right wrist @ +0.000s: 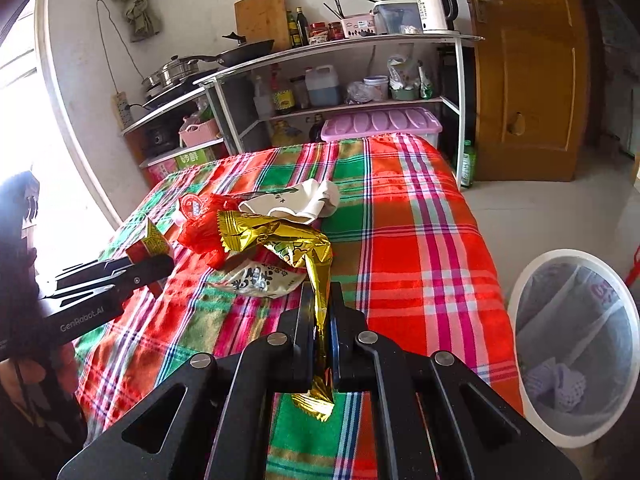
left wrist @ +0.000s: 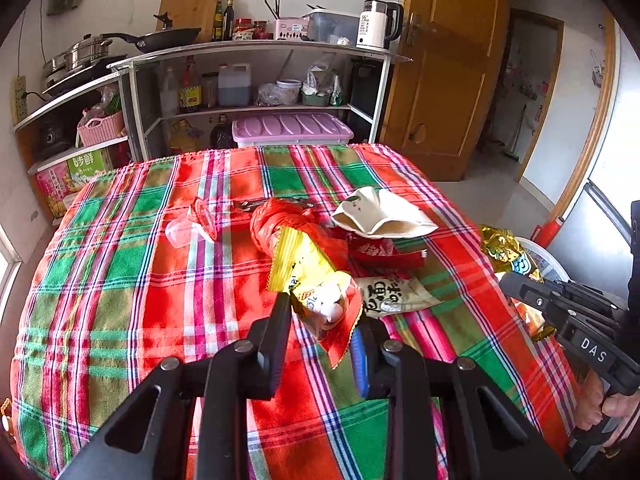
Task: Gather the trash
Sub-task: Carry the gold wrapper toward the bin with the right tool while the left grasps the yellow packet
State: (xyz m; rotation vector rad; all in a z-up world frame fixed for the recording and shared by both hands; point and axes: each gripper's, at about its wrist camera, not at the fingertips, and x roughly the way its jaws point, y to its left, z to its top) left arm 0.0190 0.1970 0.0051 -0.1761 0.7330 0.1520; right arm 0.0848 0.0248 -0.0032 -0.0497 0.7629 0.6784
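Observation:
My left gripper (left wrist: 322, 312) is shut on a yellow and red snack wrapper (left wrist: 316, 280) and holds it above the plaid tablecloth (left wrist: 160, 280). My right gripper (right wrist: 320, 304) is shut on a gold foil wrapper (right wrist: 288, 244), also seen in the left wrist view (left wrist: 504, 252). On the cloth lie a red plastic bag (left wrist: 280, 220), a crushed white paper cup (left wrist: 380, 214), a beige printed packet (left wrist: 396, 294), a red packet (left wrist: 380, 252) and a clear cup with a red lid (left wrist: 192, 224). The left gripper shows in the right wrist view (right wrist: 160, 268).
A white trash bin (right wrist: 576, 344) with a clear liner stands on the floor right of the table. Kitchen shelves (left wrist: 256, 52) with pots, bottles and a kettle stand behind the table. A wooden door (left wrist: 448, 72) is at the back right.

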